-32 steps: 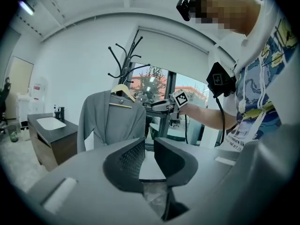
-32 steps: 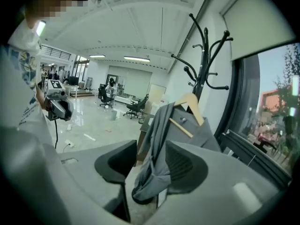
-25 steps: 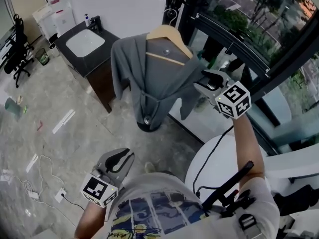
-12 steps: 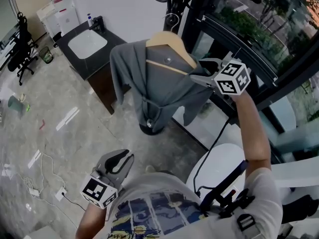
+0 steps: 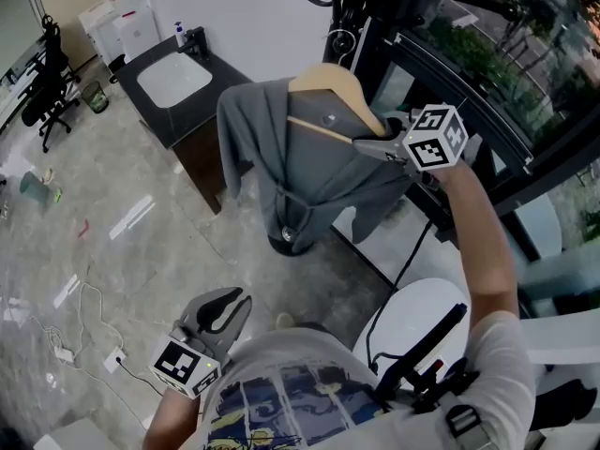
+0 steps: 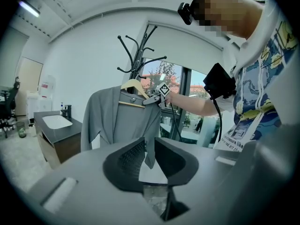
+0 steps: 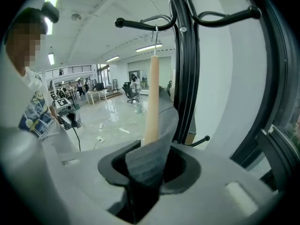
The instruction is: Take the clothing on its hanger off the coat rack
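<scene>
Up at the coat rack, the right gripper had just moved in, jaws closing on the end of the hanger under the jacket, left gripper idle and spread wide, so lift-off looked next.

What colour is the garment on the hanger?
Grey; the grey cloth garment shows best in the head view.

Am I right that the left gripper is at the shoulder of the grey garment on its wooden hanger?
No: the right gripper is at the shoulder of the grey garment on its wooden hanger, jaws closing with fabric between them. The head view shows it.
</scene>
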Demonstrator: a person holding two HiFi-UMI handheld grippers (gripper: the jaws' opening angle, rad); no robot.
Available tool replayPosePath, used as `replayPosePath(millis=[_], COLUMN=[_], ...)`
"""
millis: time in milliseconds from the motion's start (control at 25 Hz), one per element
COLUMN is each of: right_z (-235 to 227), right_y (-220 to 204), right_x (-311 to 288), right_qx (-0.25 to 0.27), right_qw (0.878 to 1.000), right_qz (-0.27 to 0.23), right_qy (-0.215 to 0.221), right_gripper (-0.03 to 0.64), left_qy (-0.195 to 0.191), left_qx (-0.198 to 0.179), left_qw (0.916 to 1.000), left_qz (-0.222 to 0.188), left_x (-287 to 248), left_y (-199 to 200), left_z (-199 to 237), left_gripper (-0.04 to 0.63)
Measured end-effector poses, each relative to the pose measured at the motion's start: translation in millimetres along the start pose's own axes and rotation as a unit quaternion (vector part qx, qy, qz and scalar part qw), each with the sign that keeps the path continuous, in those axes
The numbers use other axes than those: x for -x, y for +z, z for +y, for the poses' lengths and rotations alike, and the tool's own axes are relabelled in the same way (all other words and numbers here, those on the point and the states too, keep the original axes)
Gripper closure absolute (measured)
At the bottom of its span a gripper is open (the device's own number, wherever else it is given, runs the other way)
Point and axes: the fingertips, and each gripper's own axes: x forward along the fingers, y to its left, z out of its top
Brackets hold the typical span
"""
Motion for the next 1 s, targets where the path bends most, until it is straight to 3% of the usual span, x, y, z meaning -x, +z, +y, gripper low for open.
replayPosePath(millis=[80,1000], right_z=[-2,22], right_y=[1,27], right_x=[0,45], right_qx=[0.012,0.016], right_qw=[1.000,0.995], right_qz=[-0.003,-0.036], right_qy=[-0.012,-0.093], right_gripper=[0.611,0.614], left_qy=[0.004,0.014], left_qx=[0.000,-0.001], left_qw=[1.0000,0.9999], left_qz=[0.000,-0.003], left_x=[3,59], left_y=[-1,-18], left_z=[0,-4], left_gripper=[0.528,0.529])
